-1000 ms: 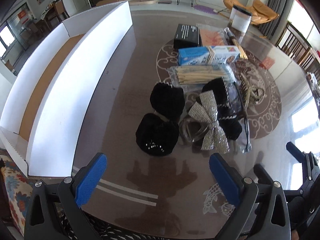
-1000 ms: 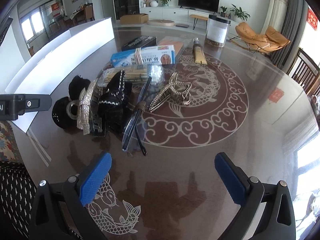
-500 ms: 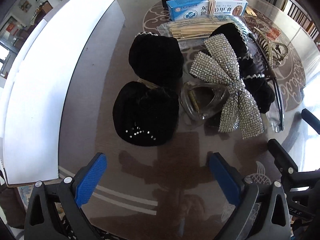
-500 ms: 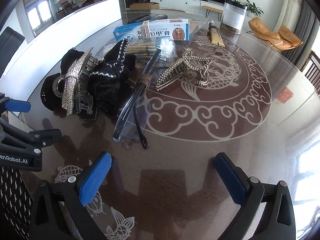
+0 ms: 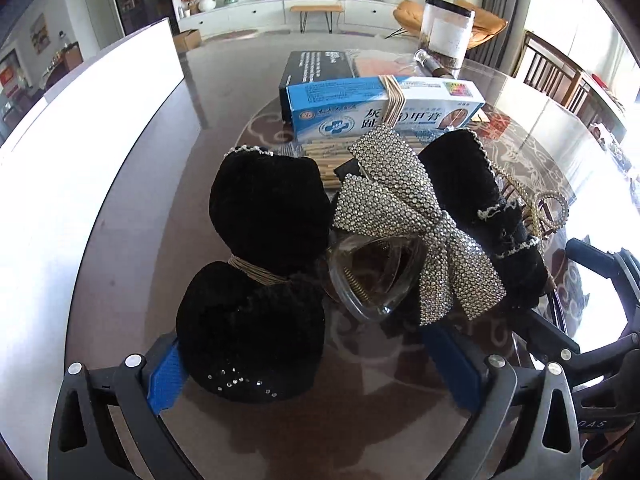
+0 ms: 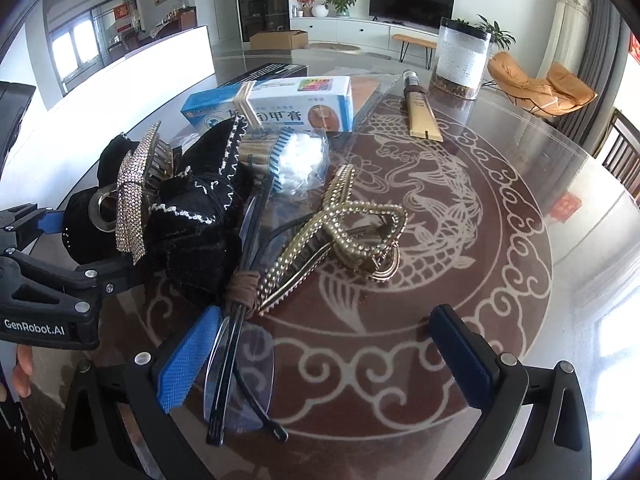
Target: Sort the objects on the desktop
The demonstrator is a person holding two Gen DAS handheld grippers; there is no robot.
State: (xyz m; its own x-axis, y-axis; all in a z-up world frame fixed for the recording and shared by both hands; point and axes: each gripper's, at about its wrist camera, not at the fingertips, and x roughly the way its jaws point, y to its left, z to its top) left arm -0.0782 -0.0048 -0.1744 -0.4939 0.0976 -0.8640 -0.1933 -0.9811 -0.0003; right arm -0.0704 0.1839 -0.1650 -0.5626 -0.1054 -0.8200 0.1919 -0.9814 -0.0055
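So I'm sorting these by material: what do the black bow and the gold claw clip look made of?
The black bow looks like soft matte velvet, fuzzy and light-absorbing, cinched with gold thread. The gold claw clip looks like shiny metal, or possibly metallic-coated plastic, studded with small rhinestones.

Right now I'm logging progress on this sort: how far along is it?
Barely begun. Nothing looks sorted: the black velvet bow, rhinestone bow clip, gold claw clip, glasses and blue box lie clustered on the table. In hand: nothing; the left gripper is open around the velvet bow and the right gripper open over the glasses. Everything remains.
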